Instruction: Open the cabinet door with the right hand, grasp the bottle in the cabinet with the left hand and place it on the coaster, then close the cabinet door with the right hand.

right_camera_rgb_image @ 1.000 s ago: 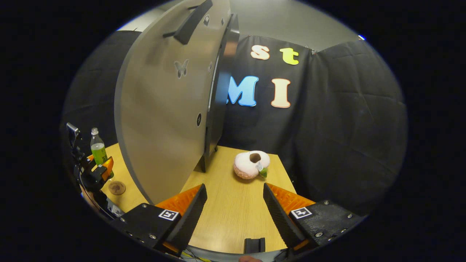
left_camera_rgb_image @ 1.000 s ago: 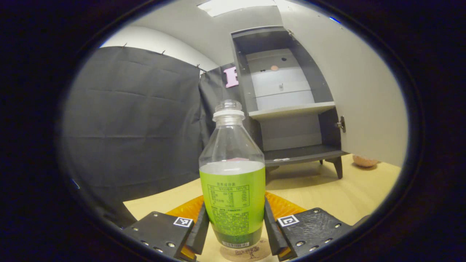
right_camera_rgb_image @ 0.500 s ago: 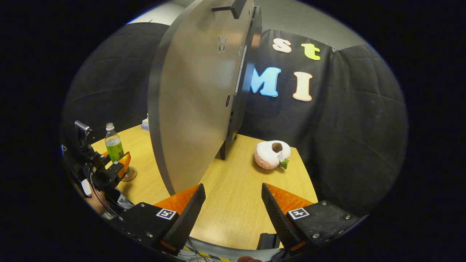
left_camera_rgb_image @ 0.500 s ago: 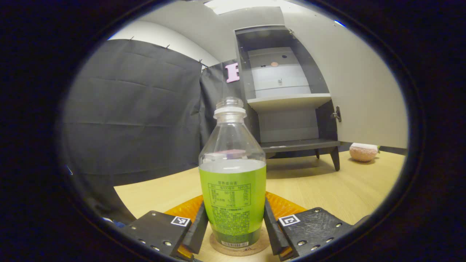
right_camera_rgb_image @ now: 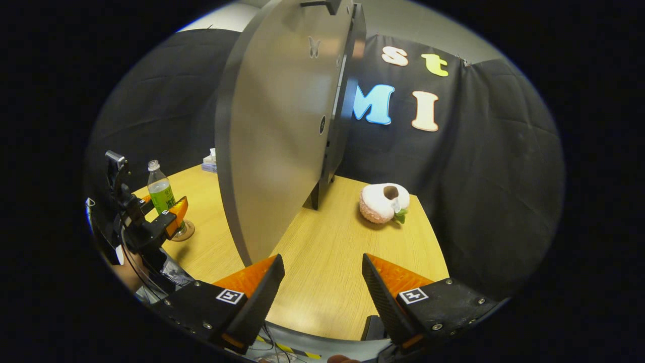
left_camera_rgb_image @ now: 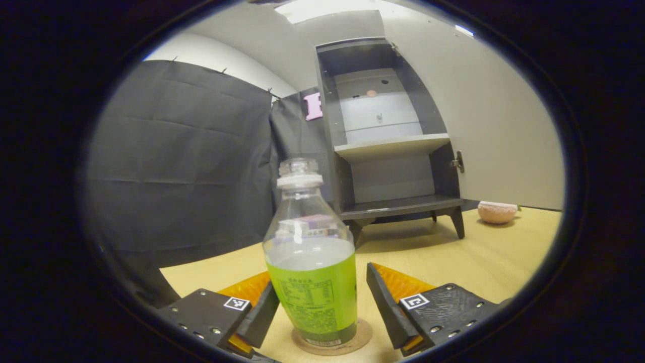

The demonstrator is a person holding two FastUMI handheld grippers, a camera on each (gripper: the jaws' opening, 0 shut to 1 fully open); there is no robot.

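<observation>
You're sitting with the bottle [left_camera_rgb_image: 311,272] on the coaster [left_camera_rgb_image: 364,334], left gripper [left_camera_rgb_image: 322,307] released, right gripper [right_camera_rgb_image: 322,287] spread empty, cabinet door [right_camera_rgb_image: 274,141] open.

We stand at a light wooden table [right_camera_rgb_image: 322,262] hemmed in by black cloth walls [left_camera_rgb_image: 181,166] that hang close behind its far edges. Above the cloth we see a pale grey wall [left_camera_rgb_image: 282,55] and a bright ceiling light panel [left_camera_rgb_image: 322,7]. A pink plush doughnut [right_camera_rgb_image: 384,202] lies near the table's far right corner, and a small stack of boxes [right_camera_rgb_image: 209,163] sits at its far left edge.
</observation>
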